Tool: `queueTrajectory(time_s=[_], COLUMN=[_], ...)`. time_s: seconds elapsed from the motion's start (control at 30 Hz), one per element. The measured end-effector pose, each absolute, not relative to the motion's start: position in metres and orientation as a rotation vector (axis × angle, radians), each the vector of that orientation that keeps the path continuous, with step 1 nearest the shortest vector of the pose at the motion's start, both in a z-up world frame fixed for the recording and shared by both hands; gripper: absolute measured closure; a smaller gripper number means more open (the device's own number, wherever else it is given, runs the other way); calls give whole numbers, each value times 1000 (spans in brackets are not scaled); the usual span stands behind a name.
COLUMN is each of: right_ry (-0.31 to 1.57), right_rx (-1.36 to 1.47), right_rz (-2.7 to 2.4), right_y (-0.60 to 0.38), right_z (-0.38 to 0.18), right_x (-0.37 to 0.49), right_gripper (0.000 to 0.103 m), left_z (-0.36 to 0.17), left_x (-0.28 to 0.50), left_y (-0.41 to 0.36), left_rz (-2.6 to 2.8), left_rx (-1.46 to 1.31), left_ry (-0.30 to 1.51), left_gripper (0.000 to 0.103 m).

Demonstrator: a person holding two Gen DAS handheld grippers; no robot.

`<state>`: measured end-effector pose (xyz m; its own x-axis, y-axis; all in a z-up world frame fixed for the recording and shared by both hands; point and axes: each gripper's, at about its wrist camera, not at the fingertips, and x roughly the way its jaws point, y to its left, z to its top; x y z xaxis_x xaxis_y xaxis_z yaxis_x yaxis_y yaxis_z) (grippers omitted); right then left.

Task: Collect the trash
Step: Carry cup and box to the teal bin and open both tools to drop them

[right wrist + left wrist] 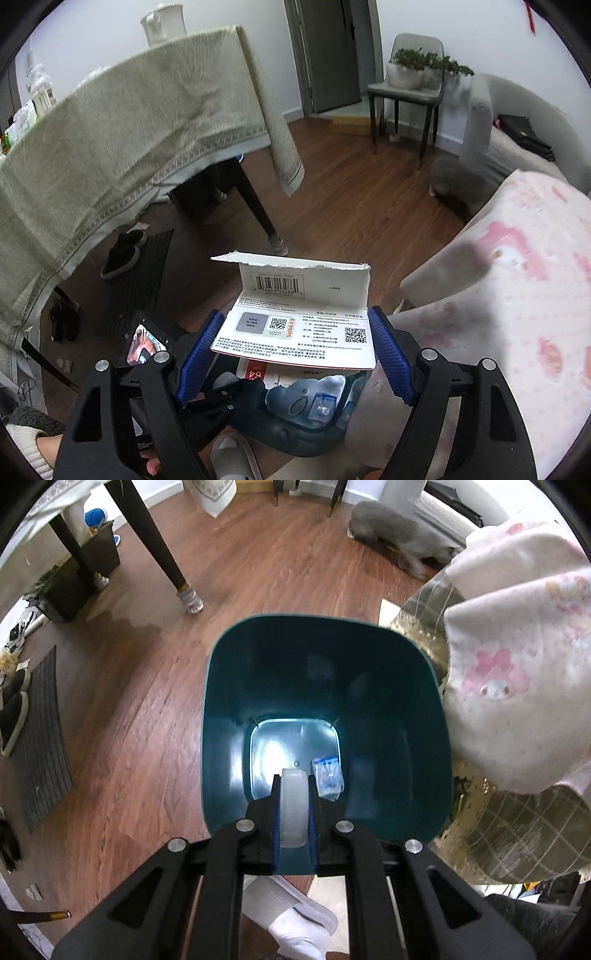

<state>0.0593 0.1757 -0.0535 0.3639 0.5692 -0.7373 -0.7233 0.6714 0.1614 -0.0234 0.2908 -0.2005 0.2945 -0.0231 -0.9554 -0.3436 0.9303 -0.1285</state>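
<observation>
The left gripper (294, 794) has its jaws closed on a translucent white plastic piece (293, 805), poised over the teal bin (388, 709), where a small blue wrapper (328, 778) already lies; released off-centre, it could glance off the rim. The right gripper (295, 354) has its jaws spread beside a torn SanDisk card package (295, 321). Whether they grip it I cannot tell; a loose hold could drop it on the floor.

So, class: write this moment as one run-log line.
left gripper: shut on white plastic piece, above teal bin | right gripper: torn card packaging between fingers | bin: one clear wrapper
</observation>
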Motion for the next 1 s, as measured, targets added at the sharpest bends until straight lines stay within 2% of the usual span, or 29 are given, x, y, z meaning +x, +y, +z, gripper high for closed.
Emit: queueTrajectory(time_s=[0.07,0.13,0.3,0.43,0.77,0.93,1.0], right_ry=[870,875,900,933,1031,1065,1083], right_rx=[-211,-217,-229,-234,-269,-312,-334], right_rz=[839,838,833,830,827,817,805], right_y=[181,184,192,197,215,225,227], right_z=[-59,-62,-75,-89,-136,-161,-172], right_x=[60,60,62,64,61,57,55], right_gripper=[23,23,23,23,23,23,23], left_z=[-206,-208,-187,-166,-101,-71,-63], left_x=[-25,-26,-35,-44,-64,-69,-70], left_y=[292,294,304,318,336,333,332], left_rz=[206,197,209,248,300,298,294], left_rx=[-348,-361,-376,-377,-387,-371,-366], left_ry=[1276,1280,1217,1157,988,908,884], left_gripper=[89,76,72,63,66,77,79])
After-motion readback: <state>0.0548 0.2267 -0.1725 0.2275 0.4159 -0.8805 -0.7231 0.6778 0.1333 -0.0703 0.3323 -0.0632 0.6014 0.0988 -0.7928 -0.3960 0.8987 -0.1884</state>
